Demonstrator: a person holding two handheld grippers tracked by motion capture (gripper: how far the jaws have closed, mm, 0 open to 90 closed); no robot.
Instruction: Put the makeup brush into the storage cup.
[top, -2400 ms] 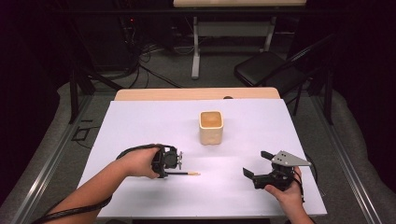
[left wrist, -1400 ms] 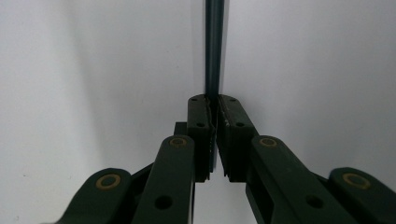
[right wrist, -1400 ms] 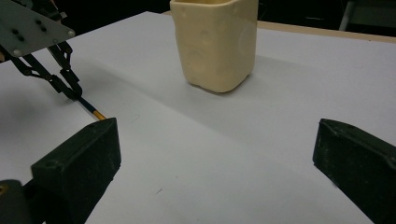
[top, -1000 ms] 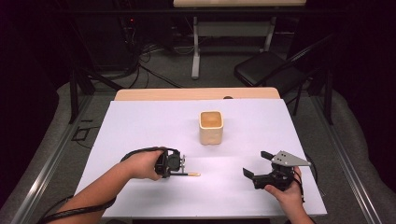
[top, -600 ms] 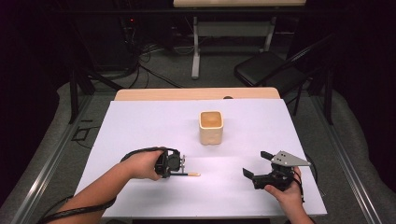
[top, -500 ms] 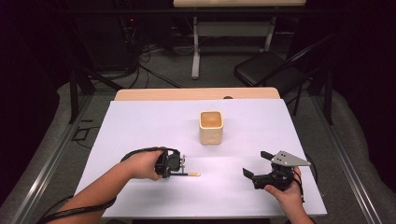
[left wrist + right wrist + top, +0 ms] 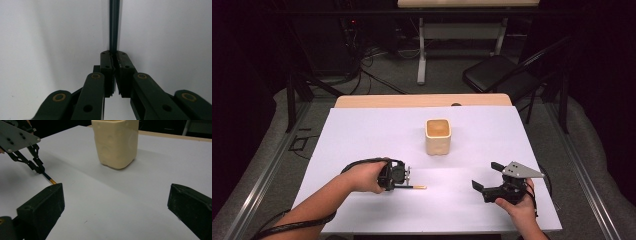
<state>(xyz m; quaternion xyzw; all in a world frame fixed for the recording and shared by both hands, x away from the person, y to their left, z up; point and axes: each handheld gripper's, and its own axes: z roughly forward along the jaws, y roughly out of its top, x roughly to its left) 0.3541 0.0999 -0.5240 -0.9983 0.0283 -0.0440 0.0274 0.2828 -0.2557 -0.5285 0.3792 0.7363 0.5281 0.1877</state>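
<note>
The fingers [image 7: 107, 67] of the left gripper [image 7: 404, 176] were clenched on a thin dark pencil with a yellowish end [image 7: 414, 187], and we saw its dark shaft [image 7: 114, 25] run straight out from between the pads in the left gripper view. The fingers [image 7: 42, 206] of the right gripper [image 7: 486, 179] stood released and wide apart, with nothing between them.

From the largest thing down: the white rectangular surface [image 7: 362, 135] carried everything, with a strip of pale wood showing along its far edge. On it, towards the far middle, stood an upright cream-coloured, square-sided plastic cup with rounded corners [image 7: 438, 136]; in the right gripper view we saw the same cup [image 7: 116, 143] ahead of the open fingers, well apart from them.

The left gripper sat near the front left of the surface in the person's left hand [image 7: 364, 177]. The right gripper, with its grey three-cornered plate on top, sat near the front right in the person's right hand [image 7: 517, 202].

The pencil lay low over the surface, pointing rightwards from the left gripper. Its yellowish end stuck out beyond the fingers, well short of the cup; whether that tip touched the surface we could not tell.
</note>
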